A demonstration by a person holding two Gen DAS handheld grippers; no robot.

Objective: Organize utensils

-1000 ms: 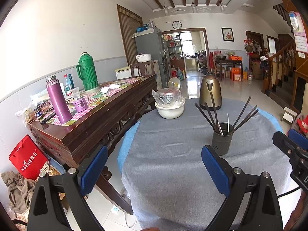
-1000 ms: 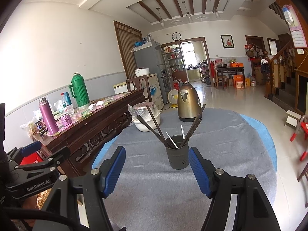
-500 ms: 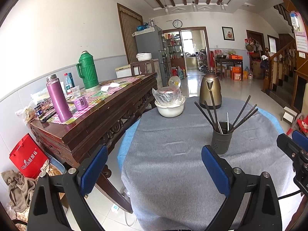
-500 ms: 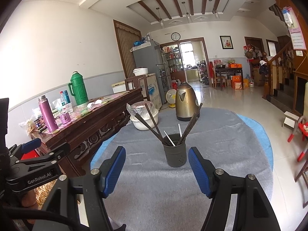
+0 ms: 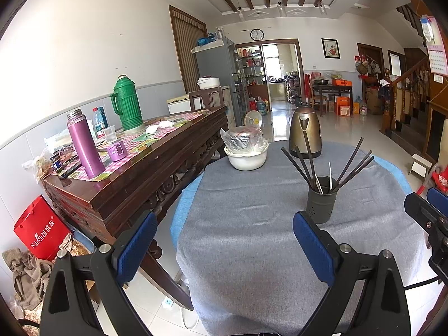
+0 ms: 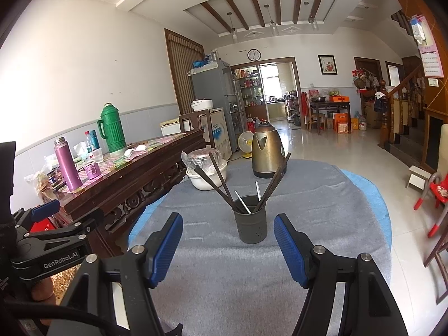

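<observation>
A dark utensil holder (image 6: 250,227) stands upright on the grey table cloth (image 6: 224,280), with chopsticks (image 6: 217,180) and metal utensils leaning out of it. The right gripper (image 6: 228,243) hangs just short of it, fingers apart and empty. At the holder's 12 o'clock sits a kettle (image 6: 266,151), at 10 o'clock a white bowl (image 6: 205,177). The left gripper (image 5: 224,249) is also spread wide, empty, with the holder at its 1 o'clock.
</observation>
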